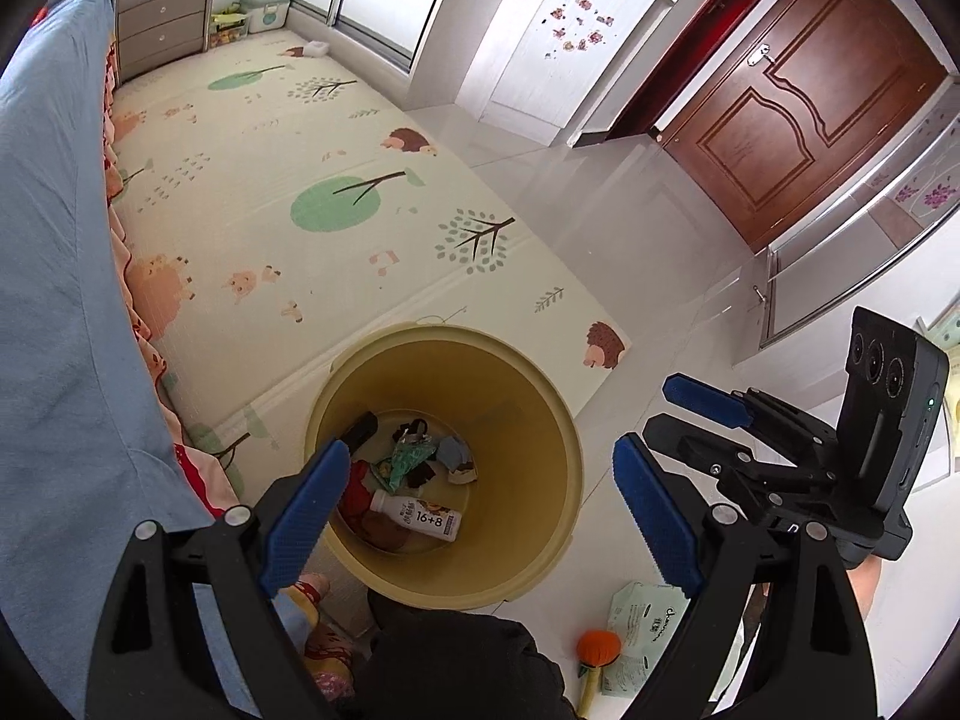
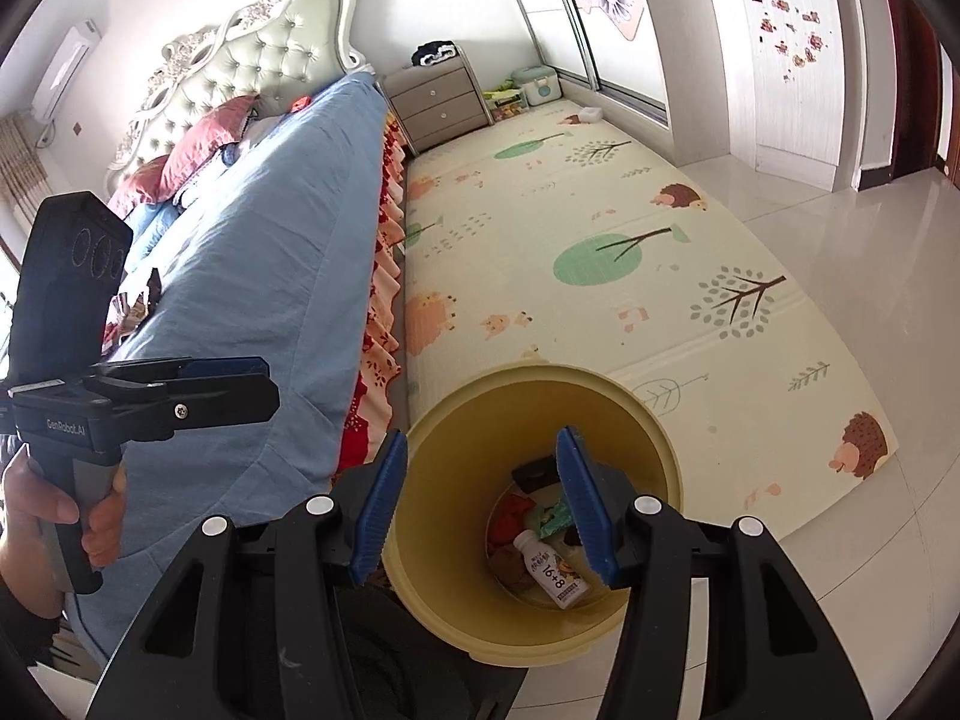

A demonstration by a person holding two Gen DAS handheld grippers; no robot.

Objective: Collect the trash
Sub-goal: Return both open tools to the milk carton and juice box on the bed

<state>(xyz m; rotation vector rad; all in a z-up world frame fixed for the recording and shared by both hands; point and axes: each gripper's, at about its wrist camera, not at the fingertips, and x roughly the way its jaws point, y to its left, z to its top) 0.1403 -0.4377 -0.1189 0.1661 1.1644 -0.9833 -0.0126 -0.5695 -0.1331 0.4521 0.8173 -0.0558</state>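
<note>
Trash sits gathered in the yellow bin (image 1: pixel 444 468), milk bottle (image 1: pixel 417 515) at six o'clock on its bottom. Both the left gripper (image 1: pixel 480 510) and right gripper (image 2: pixel 486 504) hover above, wide open, empty, likely for dropping.

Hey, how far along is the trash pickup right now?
Done: the yellow bin already holds a white bottle, a green wrapper and other scraps. In hand: nothing; the left gripper and right gripper are both open and empty above the bin. Possibly left: a light green packet and an orange toy lie on the floor beside it.
</note>
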